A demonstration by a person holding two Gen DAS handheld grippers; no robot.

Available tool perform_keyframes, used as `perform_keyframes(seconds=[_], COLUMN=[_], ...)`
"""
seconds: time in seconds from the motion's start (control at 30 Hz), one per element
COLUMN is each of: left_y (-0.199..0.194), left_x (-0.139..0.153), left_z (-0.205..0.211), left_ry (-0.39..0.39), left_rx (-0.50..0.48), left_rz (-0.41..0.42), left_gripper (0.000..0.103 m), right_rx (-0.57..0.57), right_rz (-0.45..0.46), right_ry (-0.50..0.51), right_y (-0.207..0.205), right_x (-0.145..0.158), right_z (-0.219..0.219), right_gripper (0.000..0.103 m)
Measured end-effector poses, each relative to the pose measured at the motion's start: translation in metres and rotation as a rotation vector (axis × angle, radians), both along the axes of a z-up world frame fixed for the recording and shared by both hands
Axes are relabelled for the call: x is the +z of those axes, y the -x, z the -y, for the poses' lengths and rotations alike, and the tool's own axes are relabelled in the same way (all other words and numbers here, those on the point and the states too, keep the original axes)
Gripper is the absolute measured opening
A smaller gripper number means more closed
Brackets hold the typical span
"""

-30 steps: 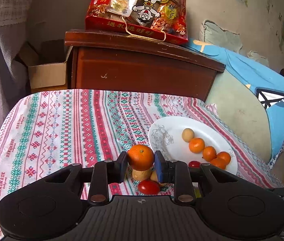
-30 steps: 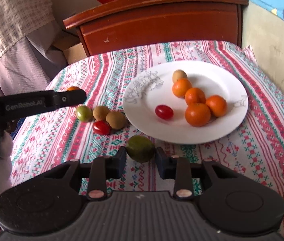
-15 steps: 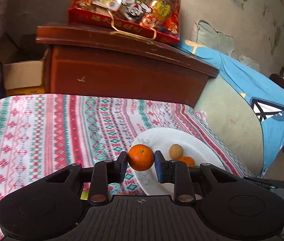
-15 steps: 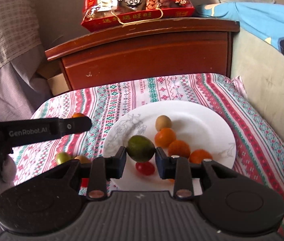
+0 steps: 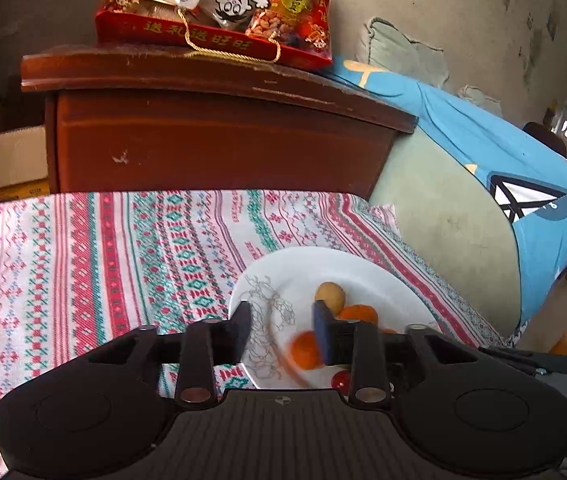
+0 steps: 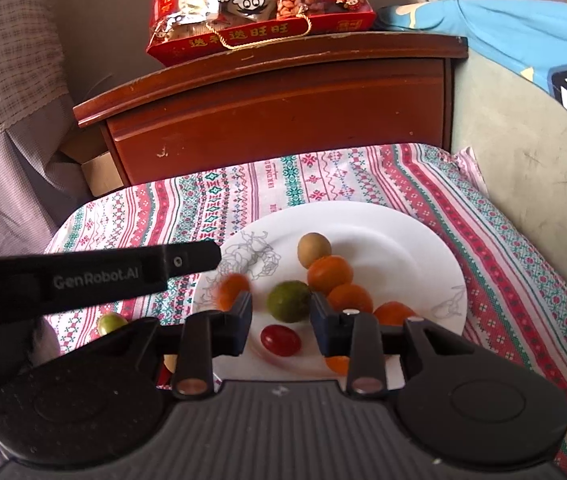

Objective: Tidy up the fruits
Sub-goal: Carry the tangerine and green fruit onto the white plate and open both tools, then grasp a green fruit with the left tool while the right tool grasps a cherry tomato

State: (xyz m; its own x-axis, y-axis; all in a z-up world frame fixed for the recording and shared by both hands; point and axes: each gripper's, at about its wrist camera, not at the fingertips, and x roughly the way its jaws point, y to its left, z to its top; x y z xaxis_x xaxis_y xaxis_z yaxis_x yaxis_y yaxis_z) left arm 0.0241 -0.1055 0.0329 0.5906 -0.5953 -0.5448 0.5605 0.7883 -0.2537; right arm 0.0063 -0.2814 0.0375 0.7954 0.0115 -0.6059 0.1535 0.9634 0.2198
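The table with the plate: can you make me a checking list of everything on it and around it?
Surface: table under a striped tablecloth.
Job's things: white plate holds oranges, a green fruit, a red tomato and a tan fruit; a blurred orange is over the plate; another green fruit lies on the cloth.
Clutter: nothing seen.
Grippers: left gripper open; right gripper open.
Cables: nothing seen.
Surroundings: wooden cabinet with a red snack bag, blue bedding.

Both grippers got opened: orange [image 5: 306, 350] let go by the left gripper [image 5: 282, 330], green fruit [image 6: 288, 301] released onto the plate [image 6: 403, 248] by the right gripper [image 6: 281, 318].
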Motion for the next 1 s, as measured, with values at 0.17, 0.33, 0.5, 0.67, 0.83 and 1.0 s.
perform_keyframes(seconds=[0.17,0.33,0.5,0.67,0.83,1.0], left_y=[0.0,0.002,0.004,0.01,0.016,0.014], left_x=[0.016,0.034,0.039,0.037,0.032,0.024], left_z=[-0.01,-0.029,-0.055,-0.072,-0.083,-0.092], left_ry=[-0.007,-0.043,-0.05,-0.062,-0.06,-0.057], left_rx=[0.038,0.083,0.15,0.21,0.253,0.282], left_rz=[0.017,0.044,0.018,0.013,0.003,-0.022], left_gripper=[0.047,0.048,0.048,0.048,0.048,0.048], right_rx=[0.001,0.021,0.069,0.118,0.156,0.2], right_rz=[0.014,0.029,0.014,-0.013,-0.034,-0.051], right_ry=[0.004,-0.001,-0.016,-0.016,-0.047,-0.05], right_y=[0.004,0.01,0.016,0.023,0.025,0.024], right_x=[0.006,0.013,0.013,0.008,0.002,-0.005], right_z=[-0.001,-0.007,-0.019,-0.033,-0.042,-0.054], right_gripper=[0.033,0.033,0.034,0.034,0.034,0.034])
